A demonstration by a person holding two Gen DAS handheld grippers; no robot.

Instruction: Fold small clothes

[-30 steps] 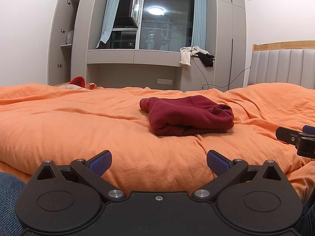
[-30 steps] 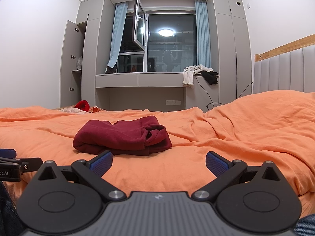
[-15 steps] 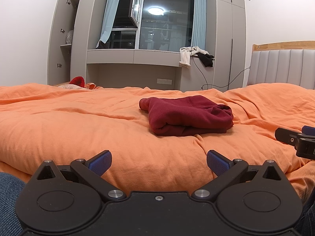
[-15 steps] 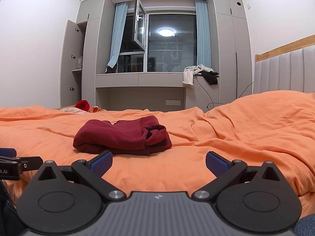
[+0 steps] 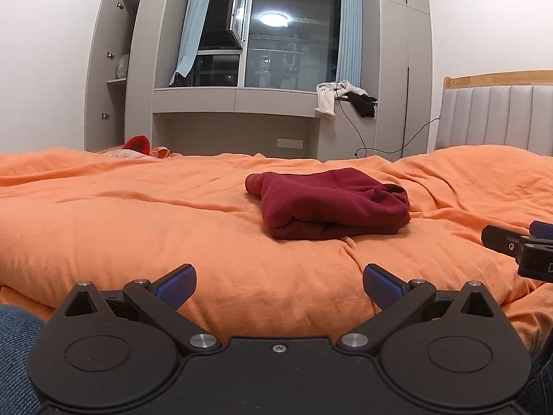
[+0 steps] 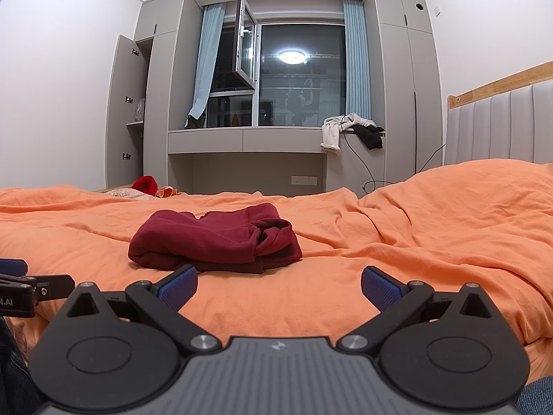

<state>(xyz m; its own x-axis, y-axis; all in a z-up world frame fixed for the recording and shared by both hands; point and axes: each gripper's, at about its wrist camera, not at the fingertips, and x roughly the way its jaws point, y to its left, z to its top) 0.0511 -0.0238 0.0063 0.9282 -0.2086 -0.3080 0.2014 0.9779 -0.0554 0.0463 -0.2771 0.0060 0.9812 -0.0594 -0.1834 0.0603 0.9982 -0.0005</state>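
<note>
- Left wrist view: the left gripper sits low at the near edge of the bed, its blue-padded fingers spread wide with nothing between them, only the orange duvet below.
- The dark red garment, already folded into a thick bundle, lies on the duvet ahead and a little right of this gripper, well apart from its fingertips.
- At the right edge of the same view the right gripper pokes in; a white letter shows on its black body, cut off by the frame and not readable.
- Right wrist view: the right gripper is likewise released, fingers wide apart and empty, with the garment ahead and left of centre, its open rolled end turned to the right.
- Writing: the left gripper's body at the left edge carries white text of which only "t.AI" can be read; a small emblem sits on the grey ribbed housing at the bottom, too small to make out.
- Containers: the tall grey cabinet stands with its door open; a pale bundle rests on a shelf inside, not clear enough to identify.
- Pale and black clothes hang over the window ledge, and a cable drops from them down the wall.
- Blue denim shows at the lower corners of both views.
</note>
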